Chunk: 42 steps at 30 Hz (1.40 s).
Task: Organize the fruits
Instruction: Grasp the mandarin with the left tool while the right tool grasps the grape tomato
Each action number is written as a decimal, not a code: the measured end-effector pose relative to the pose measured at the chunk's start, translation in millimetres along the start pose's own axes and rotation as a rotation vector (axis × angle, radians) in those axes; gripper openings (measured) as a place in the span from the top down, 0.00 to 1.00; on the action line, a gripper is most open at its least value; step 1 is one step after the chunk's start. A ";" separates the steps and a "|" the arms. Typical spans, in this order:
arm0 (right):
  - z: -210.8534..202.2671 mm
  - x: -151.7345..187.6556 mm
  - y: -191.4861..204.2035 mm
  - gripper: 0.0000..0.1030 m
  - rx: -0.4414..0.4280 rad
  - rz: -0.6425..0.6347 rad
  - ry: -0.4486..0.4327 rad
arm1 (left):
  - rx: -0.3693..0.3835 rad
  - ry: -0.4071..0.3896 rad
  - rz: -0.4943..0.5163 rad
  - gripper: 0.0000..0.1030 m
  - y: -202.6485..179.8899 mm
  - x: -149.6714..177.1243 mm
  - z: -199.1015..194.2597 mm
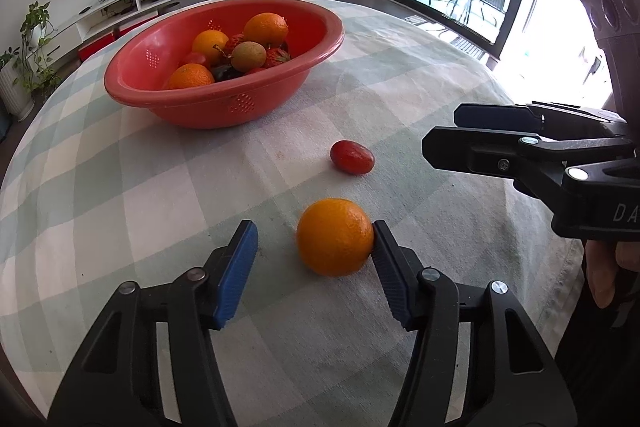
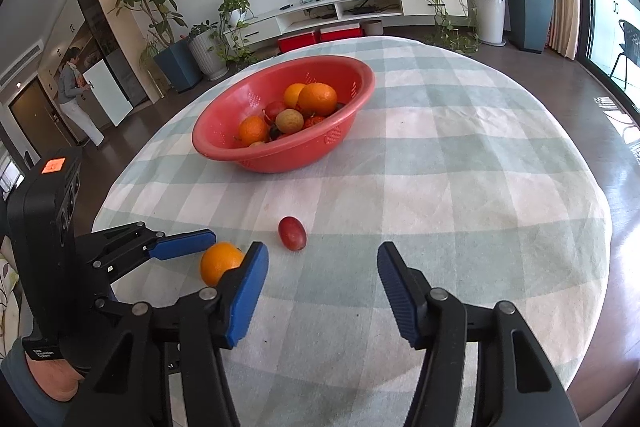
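Note:
An orange (image 1: 334,237) lies on the checked tablecloth between the fingers of my open left gripper (image 1: 315,259); its right pad touches the fruit, the left pad stands apart. A small red oval fruit (image 1: 352,157) lies just beyond it. A red colander bowl (image 1: 224,99) holds oranges, strawberries and other fruit. In the right wrist view my right gripper (image 2: 322,277) is open and empty above the cloth, with the red fruit (image 2: 293,233) ahead left, the orange (image 2: 220,263) and the left gripper (image 2: 192,241) at left, and the bowl (image 2: 280,155) farther back.
The round table (image 2: 480,167) has a pale green and white checked cloth. The right gripper (image 1: 444,135) enters the left wrist view from the right. Beyond the table are a TV wall, potted plants, and a person (image 2: 76,95) at far left.

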State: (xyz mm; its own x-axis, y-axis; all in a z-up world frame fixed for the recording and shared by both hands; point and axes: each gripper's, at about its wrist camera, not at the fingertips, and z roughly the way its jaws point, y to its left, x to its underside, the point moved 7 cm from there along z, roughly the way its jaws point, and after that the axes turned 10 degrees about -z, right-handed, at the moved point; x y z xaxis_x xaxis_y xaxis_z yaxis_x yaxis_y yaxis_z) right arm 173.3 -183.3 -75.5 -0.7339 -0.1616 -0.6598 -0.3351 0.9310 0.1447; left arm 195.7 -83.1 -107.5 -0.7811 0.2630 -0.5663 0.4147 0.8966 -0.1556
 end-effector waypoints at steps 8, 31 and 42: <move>3.1 0.1 3.0 0.44 0.002 -0.012 0.015 | 0.030 -0.003 -0.001 0.65 -1.5 2.3 -0.7; 61.0 -15.1 29.3 0.59 0.028 -0.277 0.205 | 0.071 -0.077 -0.148 0.65 41.5 -2.4 -36.0; 64.8 -11.7 37.6 0.72 0.036 -0.339 0.197 | 0.055 -0.053 -0.132 0.65 35.9 1.9 -27.7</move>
State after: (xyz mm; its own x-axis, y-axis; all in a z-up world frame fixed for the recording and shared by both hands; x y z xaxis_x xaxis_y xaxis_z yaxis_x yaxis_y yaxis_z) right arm 207.5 -125.2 -110.1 -0.6856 -0.5184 -0.5112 -0.5596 0.8244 -0.0855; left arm 196.2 -40.5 -91.7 -0.8052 0.1235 -0.5799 0.3360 0.9010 -0.2745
